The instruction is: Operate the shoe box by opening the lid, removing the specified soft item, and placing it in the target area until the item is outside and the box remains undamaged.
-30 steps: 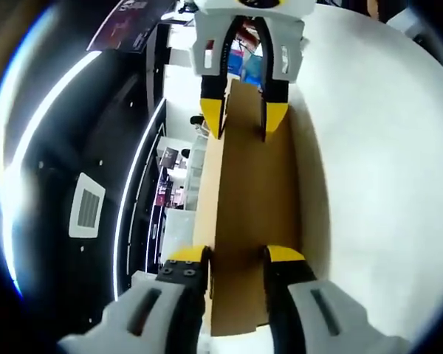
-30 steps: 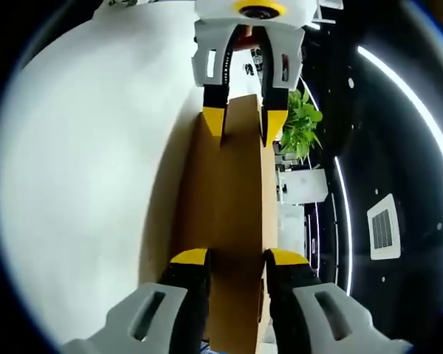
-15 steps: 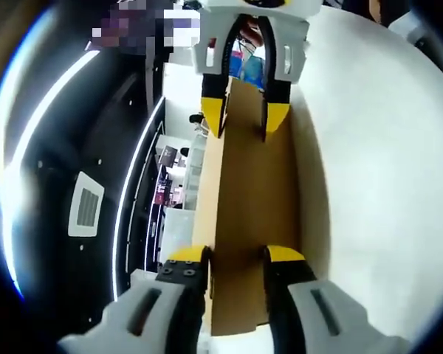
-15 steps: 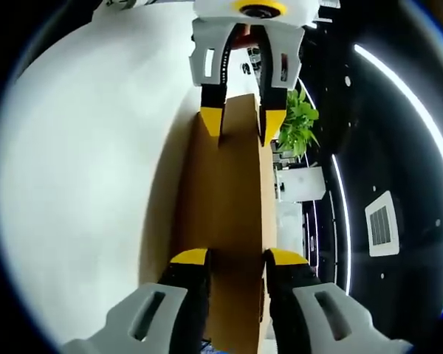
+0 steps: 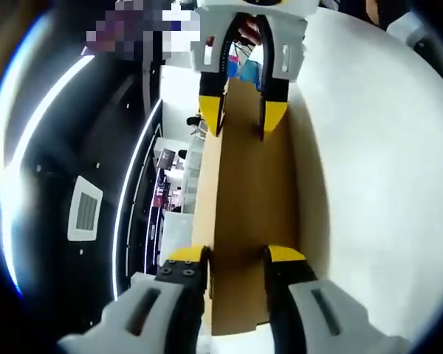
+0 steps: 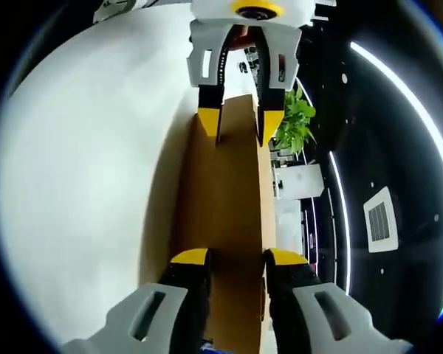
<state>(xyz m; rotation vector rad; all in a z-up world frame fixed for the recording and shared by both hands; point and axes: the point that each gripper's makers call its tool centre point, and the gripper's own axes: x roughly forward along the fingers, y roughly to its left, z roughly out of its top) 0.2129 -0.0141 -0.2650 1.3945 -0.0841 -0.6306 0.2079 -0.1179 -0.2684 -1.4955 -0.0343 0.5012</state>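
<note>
Brown cardboard lid (image 5: 255, 199) spans between grippers, lifted over white table (image 5: 384, 184). Left gripper (image 5: 236, 254) pinches near end; right gripper (image 5: 242, 110) pinches far end. White surface open beside lid; potted plant (image 6: 292, 125) beyond.

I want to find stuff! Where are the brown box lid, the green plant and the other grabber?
brown box lid (image 5: 252, 221), left gripper view, flat cardboard middle.
green plant (image 6: 292, 127), right gripper view, its leaves.
left gripper (image 6: 240, 124), right gripper view, between its yellow fingertips.
</note>
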